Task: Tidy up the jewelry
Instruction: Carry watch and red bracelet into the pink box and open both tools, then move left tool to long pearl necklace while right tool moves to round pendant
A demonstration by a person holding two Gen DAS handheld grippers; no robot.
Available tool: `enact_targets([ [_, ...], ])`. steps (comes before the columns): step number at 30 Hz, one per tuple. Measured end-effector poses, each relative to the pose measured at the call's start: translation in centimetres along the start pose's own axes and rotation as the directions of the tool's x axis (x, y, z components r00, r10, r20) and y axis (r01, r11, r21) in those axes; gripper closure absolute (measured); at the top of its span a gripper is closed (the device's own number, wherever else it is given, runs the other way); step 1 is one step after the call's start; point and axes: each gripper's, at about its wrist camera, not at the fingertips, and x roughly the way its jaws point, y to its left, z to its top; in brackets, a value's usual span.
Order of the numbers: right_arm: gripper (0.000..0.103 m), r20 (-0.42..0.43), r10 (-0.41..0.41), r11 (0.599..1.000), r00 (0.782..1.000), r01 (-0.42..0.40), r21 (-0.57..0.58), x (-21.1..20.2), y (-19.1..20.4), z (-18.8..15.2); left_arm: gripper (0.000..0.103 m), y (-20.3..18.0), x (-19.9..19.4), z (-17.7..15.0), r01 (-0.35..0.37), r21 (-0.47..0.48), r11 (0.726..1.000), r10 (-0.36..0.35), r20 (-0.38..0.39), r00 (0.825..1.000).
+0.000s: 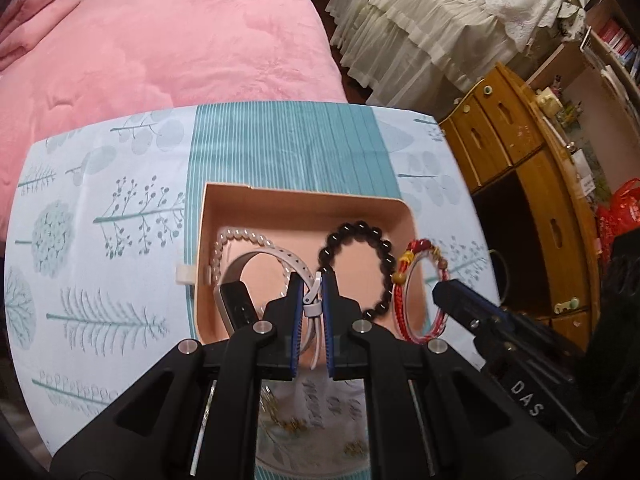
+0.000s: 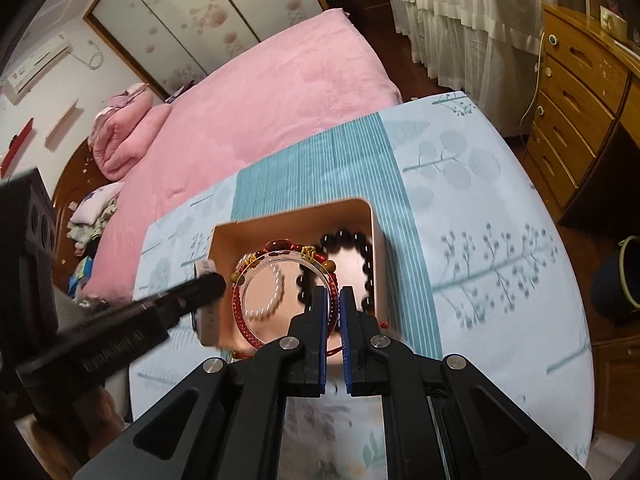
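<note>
a pink bed (image 1: pixel 168 40) is seen at the far left, beyond a table covered by a pale blue leaf-patterned cloth (image 1: pixel 100 240). on the cloth an open pinkish box (image 1: pixel 304 204) is placed. inside the box, at its left, a white beaded bracelet (image 1: pixel 236 236) is laid, partly under a watch (image 1: pixel 236 304) with a white perforated strap. the strap is pinched near its buckle between the blue pads of the left gripper (image 1: pixel 314 288), whose jaws are nearly closed upon it; the watch body is leaned against the box's left wall. to the right of the strap, a black beaded bracelet (image 1: pixel 356 268) is laid on the box floor, touching the strap. further right, a red woven bracelet (image 1: pixel 416 292) with gold knots and brown beads is held upright at the box's right edge by the right gripper (image 2: pixel 334 296), whose jaws are closed to a narrow slit on the red cord. at the far right a wooden chest of drawers (image 1: pixel 520 152) is seen.
</note>
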Motion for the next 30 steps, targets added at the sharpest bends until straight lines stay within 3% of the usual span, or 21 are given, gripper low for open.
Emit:
enact_targets([
  [7, 0.094, -0.055, -0.052, 0.997, 0.997, 0.049, -0.052, 3.6, 0.9, 1.1, 0.092, 0.2, 2.4, 0.5, -0.067, 0.061, 0.996, 0.068, -0.022, 0.997],
  [10, 0.085, -0.086, -0.072, 0.995, 0.994, 0.065, -0.079, 4.8, 1.0, 0.7, 0.072, 0.3, 2.5, 0.1, -0.069, 0.062, 0.996, 0.071, -0.034, 0.997],
  [11, 0.083, -0.08, -0.079, 0.994, 0.994, 0.072, -0.088, 4.8, 1.0, 0.5, 0.058, 0.3, 2.3, -0.1, -0.069, 0.062, 0.996, 0.071, -0.032, 0.997],
  [12, 0.081, -0.075, -0.081, 0.993, 0.994, 0.074, -0.094, 4.7, 0.9, 0.3, 0.052, 0.4, 2.0, -0.3, -0.066, 0.06, 0.996, 0.068, -0.021, 0.997],
  [21, 0.081, -0.049, -0.074, 0.986, 0.996, 0.065, -0.153, 2.3, 1.3, -1.6, 0.052, 0.6, -1.1, -2.3, -0.072, 0.047, 0.996, 0.071, 0.025, 0.997],
  [30, 0.08, -0.041, -0.031, 0.983, 0.999, 0.024, -0.181, -2.1, 1.1, -4.4, 0.052, 0.4, -5.0, -6.8, -0.094, 0.019, 0.995, 0.093, 0.059, 0.994],
])
